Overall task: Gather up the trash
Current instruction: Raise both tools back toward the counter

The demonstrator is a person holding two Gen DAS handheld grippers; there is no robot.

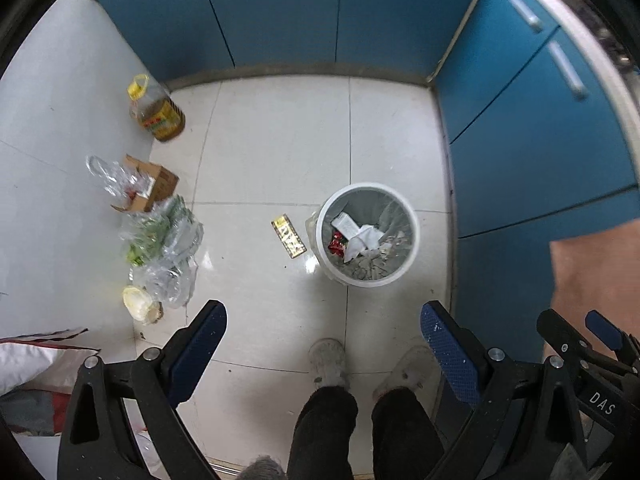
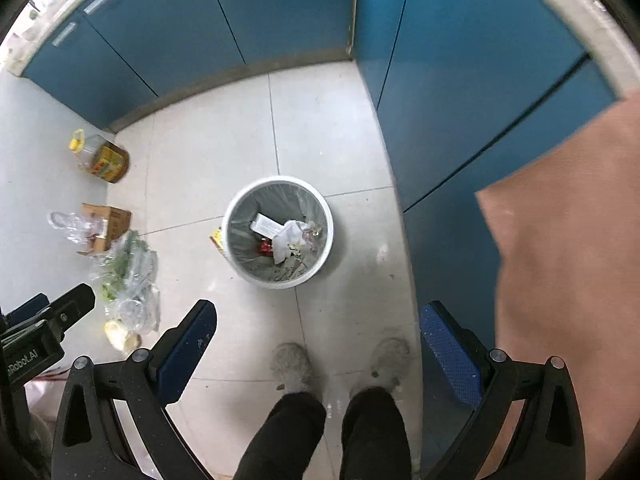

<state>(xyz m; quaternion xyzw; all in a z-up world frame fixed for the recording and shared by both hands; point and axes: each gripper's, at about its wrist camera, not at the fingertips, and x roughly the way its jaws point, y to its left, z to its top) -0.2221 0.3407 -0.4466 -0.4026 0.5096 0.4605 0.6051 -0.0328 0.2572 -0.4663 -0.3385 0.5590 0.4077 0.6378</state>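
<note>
Both grippers point straight down at the floor from high up. Left gripper jaws spread wide, nothing between them. Right gripper the same, wide and empty. Person's two shoes directly below, dark trousers above them. Past the shoes stands the white bin, lined with a clear bag, holding crumpled white paper, a white carton and a red wrapper. Just left of the bin a yellow packet lies on the tiles. Further left of the bin: plastic bags with greens, a cardboard box, an oil bottle. Blue cabinets behind the bin.
</note>
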